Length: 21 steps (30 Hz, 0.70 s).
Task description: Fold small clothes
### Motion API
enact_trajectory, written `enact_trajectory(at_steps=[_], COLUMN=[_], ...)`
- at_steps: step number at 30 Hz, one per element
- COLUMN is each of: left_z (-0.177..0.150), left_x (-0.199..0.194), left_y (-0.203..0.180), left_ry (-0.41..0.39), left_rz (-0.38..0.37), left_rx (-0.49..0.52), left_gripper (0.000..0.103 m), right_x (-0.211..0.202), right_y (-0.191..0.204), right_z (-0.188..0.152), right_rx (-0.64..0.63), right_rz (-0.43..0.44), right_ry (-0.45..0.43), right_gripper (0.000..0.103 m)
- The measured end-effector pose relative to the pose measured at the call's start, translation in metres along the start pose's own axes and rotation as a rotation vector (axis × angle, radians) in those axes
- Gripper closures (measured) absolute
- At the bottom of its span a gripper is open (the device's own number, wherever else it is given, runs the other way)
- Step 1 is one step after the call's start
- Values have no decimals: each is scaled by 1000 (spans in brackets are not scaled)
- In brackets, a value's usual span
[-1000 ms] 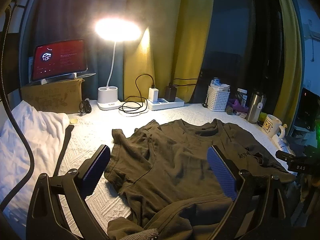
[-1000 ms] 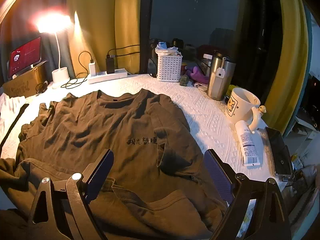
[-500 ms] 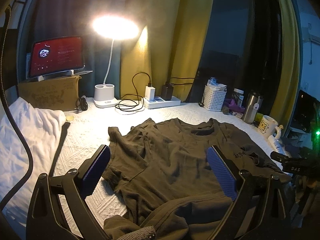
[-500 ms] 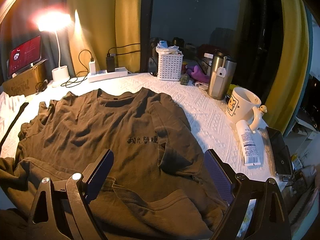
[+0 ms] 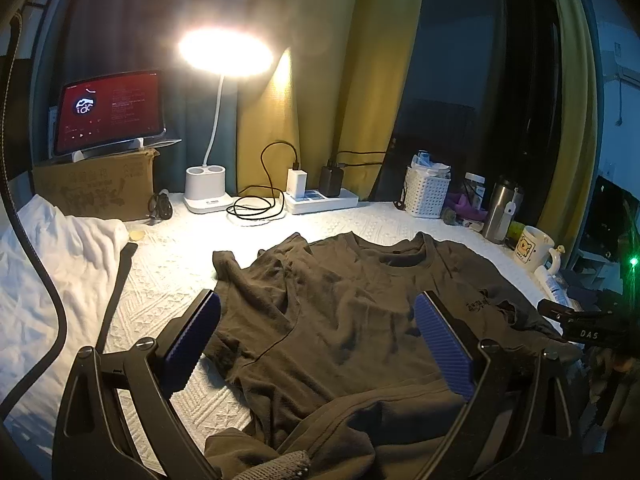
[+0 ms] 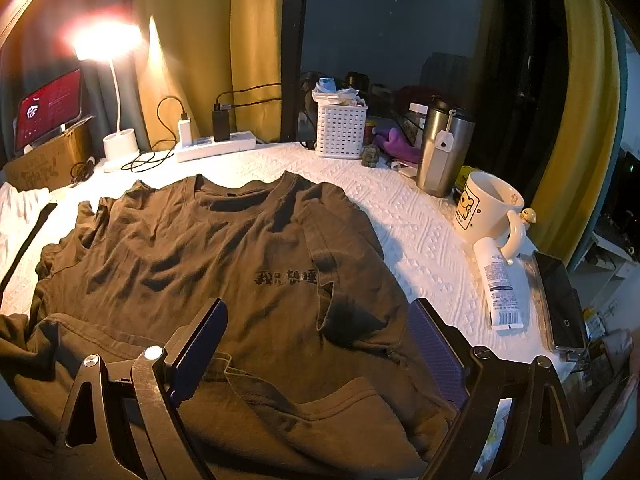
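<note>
Just below right gripper (image 6: 316, 344): T-shirt (image 6: 192, 248)

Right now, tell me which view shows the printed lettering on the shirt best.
The right wrist view: the lettering sits near centre on the shirt, large and unobstructed. The left wrist view shows it small, skewed and dim near the right edge.

Lit desk lamp (image 5: 226, 56), yellow curtains (image 5: 320, 80)

Lit desk lamp (image 5: 226, 54), red-screened tablet (image 5: 110, 112) (on a cardboard box (image 5: 94, 186)), white basket (image 6: 341, 130), mug (image 6: 488, 210).
</note>
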<state>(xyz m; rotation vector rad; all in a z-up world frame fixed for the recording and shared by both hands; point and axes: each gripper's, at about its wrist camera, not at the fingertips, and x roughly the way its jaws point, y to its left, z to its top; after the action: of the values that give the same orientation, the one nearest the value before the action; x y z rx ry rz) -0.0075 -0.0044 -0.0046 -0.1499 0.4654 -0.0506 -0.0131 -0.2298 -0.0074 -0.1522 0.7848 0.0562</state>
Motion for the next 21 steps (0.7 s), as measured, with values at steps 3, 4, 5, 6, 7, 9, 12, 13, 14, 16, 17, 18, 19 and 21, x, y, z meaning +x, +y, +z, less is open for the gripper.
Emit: enact_trajectory(at_steps=[3,4,5,6,7,9,12,13,14,16,17,18,19,21], left_z=[0,0,-1,0,-1,-1,-1,-1,-1,-1,-1,-1,-1,-1], left_x=[1,1,1,2,2,2,1,1,1,3,4,4,4,4], left_y=[-1,-1,-1,-1,-1,-1,-1,-1,-1,1,2,2,3,4], left_ry=[1,2,4,7,10,8,6,8,11,20,22,22,21,20], left_rz=[7,8,11,14,16,16,19,25,32,43,48,52,55,55], left_rx=[8,9,9,11,15,18,24,24,23,16,12,10,6,0], left_gripper=[6,6,6,6,6,6,6,6,6,6,6,6,6,6], right_x=[0,0,0,0,0,1,0,0,0,0,0,0,0,0], right_y=[1,2,3,3,3,5,6,6,6,8,7,8,8,8], right_z=[1,1,1,2,1,3,3,3,3,4,4,5,5,4], right_rx=[-3,-5,-6,-7,-8,-9,-11,-11,-10,-11,-10,-11,-11,-11], right_rz=[2,2,3,3,4,4,5,5,5,6,6,6,6,6], right_ry=[1,2,3,5,5,7,8,8,8,9,8,8,9,9], right_gripper=[10,10,10,10,10,10,10,10,10,10,10,10,10,10])
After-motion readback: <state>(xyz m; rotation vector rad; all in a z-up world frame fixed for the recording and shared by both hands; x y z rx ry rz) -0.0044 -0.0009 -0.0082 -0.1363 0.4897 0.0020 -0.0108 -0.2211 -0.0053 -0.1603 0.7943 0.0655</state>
